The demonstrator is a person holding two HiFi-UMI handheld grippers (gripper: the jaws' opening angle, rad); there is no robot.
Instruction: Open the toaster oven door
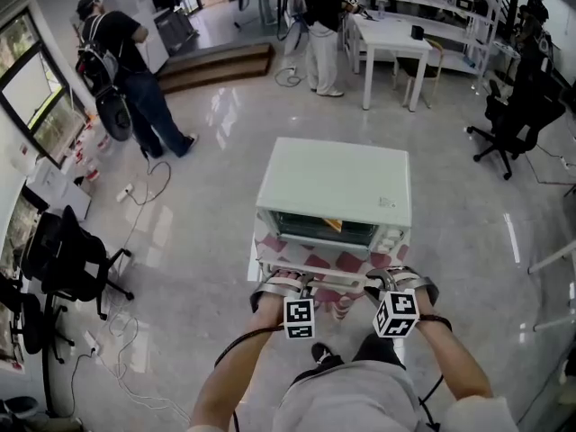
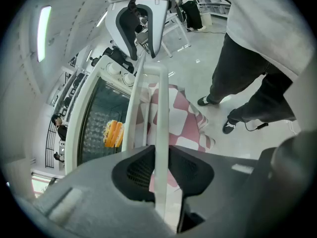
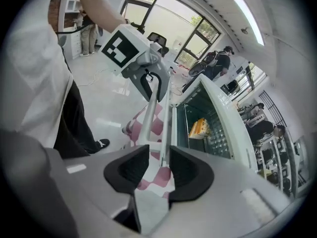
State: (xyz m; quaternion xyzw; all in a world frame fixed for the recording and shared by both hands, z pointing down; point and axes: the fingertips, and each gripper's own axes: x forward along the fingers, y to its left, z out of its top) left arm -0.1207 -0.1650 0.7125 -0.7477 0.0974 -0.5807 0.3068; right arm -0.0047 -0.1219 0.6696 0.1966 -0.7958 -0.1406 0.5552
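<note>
One door handle (image 2: 161,128), largely hidden overhead — left gripper (image 1: 290,283) clamps it, right gripper (image 1: 385,281) rings it with parted jaws

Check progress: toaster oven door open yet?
Done, it looks: door is swung down off the oven front, orange food inside exposed. In hand: left tongs clamp the handle; right tongs straddle it, pads not pressing. Remaining: probably release the clamp and pull both clear.

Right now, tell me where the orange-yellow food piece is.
The orange-yellow food piece lies inside the white metal toaster oven, mid-cavity, centre of the head view.
</note>
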